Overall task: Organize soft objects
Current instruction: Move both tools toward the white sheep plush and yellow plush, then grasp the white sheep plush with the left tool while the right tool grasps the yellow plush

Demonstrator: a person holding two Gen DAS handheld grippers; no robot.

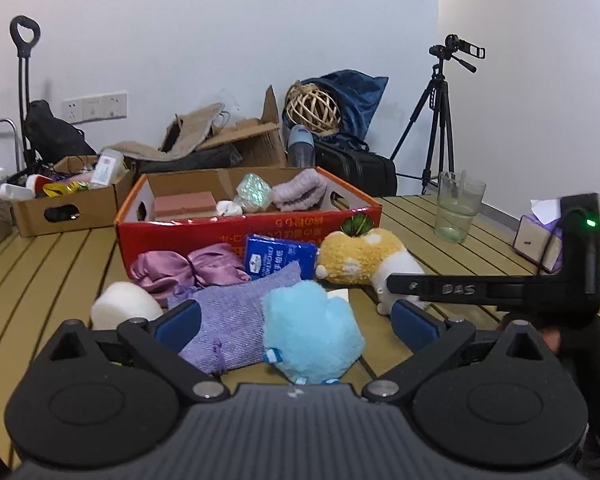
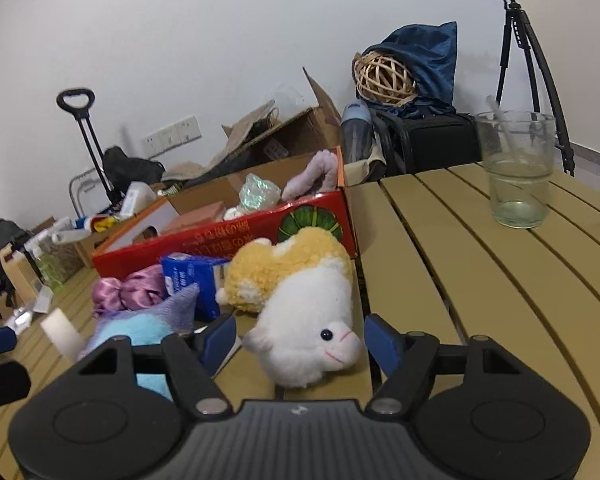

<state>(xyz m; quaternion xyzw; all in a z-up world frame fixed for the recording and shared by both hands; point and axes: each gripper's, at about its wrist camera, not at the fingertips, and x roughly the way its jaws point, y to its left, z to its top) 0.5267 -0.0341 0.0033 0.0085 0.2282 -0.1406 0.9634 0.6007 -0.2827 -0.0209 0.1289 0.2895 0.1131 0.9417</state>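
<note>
Left gripper (image 1: 296, 320) spread wide astride fluffy light-blue plush toy (image 1: 314, 332) on slatted tan table (image 1: 452, 240); right gripper (image 2: 300, 342) parted around, not pressing, white-and-yellow plush animal (image 2: 304, 320) near red cardboard box (image 2: 228, 240)

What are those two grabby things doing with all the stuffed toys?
A person holds a gripper in each hand and is tidying soft things off the slatted table. The right gripper is open around the head of the white and yellow plush animal, not squeezing it yet. The left gripper is open over the blue plush and the purple cloth pouch. The red box behind them already has a few soft items inside.
</note>
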